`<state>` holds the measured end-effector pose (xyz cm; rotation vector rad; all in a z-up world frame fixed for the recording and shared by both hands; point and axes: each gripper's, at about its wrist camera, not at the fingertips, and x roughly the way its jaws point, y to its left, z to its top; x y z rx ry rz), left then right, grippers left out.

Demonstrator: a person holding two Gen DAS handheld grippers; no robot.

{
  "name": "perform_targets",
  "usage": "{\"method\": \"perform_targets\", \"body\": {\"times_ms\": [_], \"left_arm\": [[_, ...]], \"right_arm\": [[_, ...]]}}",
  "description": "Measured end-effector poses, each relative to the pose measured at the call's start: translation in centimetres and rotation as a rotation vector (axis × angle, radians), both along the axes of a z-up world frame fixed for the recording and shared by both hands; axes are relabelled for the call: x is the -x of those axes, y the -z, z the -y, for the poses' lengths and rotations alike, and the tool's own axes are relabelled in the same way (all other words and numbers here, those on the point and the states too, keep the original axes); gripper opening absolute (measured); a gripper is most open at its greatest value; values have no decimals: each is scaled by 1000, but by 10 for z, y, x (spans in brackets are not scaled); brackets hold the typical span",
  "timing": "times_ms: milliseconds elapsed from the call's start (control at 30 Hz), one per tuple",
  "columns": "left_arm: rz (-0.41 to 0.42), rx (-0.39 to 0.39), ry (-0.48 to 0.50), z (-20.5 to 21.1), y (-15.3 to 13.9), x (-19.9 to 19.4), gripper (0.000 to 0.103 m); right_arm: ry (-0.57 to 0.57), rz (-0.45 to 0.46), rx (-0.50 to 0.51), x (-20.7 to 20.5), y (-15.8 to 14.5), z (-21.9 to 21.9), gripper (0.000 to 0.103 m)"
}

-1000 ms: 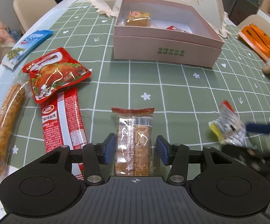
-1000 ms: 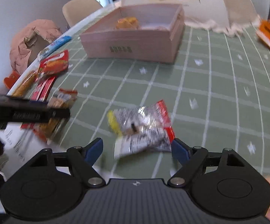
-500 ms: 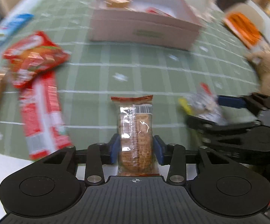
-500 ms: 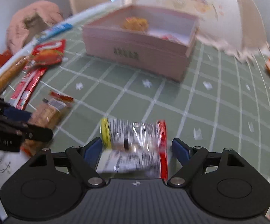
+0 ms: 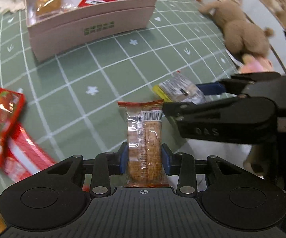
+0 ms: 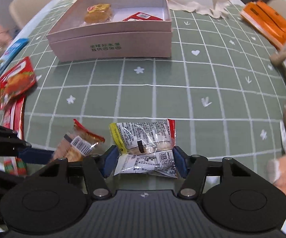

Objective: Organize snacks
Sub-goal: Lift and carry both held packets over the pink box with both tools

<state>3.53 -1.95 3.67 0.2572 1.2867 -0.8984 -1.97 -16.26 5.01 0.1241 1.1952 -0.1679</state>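
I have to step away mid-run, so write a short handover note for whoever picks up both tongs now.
Left tongs: shut on the cracker pack.
Right tongs: shut on the clear packet.
The pink box stands ahead, open, on the green cloth.
Done: a yellow cake and a red pack lie in the box.
Left: drop both held snacks in, then fetch the red snacks and the blue bar at the left.

Left tongs and right tongs side by side, both clamped on packets.
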Motion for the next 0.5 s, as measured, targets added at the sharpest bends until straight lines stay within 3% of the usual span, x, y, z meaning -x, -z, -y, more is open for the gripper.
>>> {"method": "perform_targets", "body": {"times_ms": [233, 500], "left_arm": [[-36, 45, 117, -69, -7, -31, 39], [-30, 54, 137, -88, -17, -53, 39]], "right_arm": [[119, -28, -3, -21, -3, -65, 59], [116, -22, 34, -38, -10, -100, 59]]}}
